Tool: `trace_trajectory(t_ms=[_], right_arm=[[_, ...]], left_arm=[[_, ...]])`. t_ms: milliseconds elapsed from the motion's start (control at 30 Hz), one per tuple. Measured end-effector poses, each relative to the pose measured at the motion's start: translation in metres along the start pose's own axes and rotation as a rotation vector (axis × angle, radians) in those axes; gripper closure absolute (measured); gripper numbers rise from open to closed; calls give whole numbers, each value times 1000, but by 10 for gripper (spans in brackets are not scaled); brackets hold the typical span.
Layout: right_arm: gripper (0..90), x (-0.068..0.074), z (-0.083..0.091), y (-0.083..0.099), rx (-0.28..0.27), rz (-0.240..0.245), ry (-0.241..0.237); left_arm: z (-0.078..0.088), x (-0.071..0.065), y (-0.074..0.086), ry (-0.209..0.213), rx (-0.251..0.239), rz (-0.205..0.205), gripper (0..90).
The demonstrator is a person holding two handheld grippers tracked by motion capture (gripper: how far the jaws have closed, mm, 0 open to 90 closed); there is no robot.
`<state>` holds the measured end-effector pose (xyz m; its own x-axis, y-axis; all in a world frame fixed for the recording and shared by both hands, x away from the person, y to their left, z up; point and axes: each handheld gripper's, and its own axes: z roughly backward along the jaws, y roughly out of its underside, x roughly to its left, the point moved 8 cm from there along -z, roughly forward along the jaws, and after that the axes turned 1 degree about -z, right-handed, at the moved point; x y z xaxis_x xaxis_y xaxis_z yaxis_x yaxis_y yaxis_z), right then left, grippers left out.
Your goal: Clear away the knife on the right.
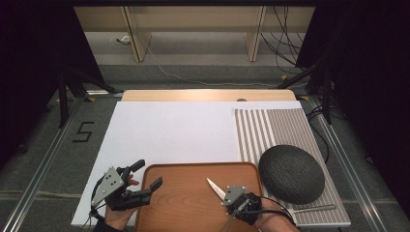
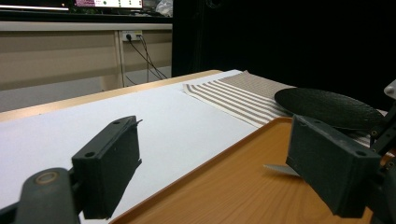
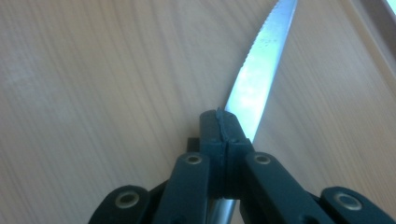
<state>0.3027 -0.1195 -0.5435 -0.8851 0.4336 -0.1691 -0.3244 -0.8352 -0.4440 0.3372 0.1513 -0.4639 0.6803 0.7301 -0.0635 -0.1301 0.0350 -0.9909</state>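
Note:
A steel knife (image 1: 215,187) with a serrated blade (image 3: 258,77) lies over a wooden tray (image 1: 193,212) at the table's near edge. My right gripper (image 1: 227,197) is shut on it where the blade meets the handle, and the tip points up and to the left in the high view. In the right gripper view the pads (image 3: 227,135) press together around the knife, close above the tray's wood (image 3: 93,93). My left gripper (image 1: 147,175) hangs open over the tray's left rim with nothing between its fingers (image 2: 112,163). The knife tip (image 2: 279,169) also shows past its right finger.
A dark, round, textured dish (image 1: 291,173) lies on a striped placemat (image 1: 275,125) right of the tray. A thin grey utensil handle (image 1: 314,209) rests on the mat's near edge. A white sheet (image 1: 169,130) covers the table beyond the tray.

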Motion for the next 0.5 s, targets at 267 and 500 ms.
trace_trajectory(t_ms=[267, 500], right_arm=[[900, -12, 3, 8, 8, -39, 22], [900, -18, 5, 12, 16, -57, 34]], left_arm=[[0, 0, 0, 3, 0, -4, 165], [0, 0, 0, 2, 1, -3, 166]])
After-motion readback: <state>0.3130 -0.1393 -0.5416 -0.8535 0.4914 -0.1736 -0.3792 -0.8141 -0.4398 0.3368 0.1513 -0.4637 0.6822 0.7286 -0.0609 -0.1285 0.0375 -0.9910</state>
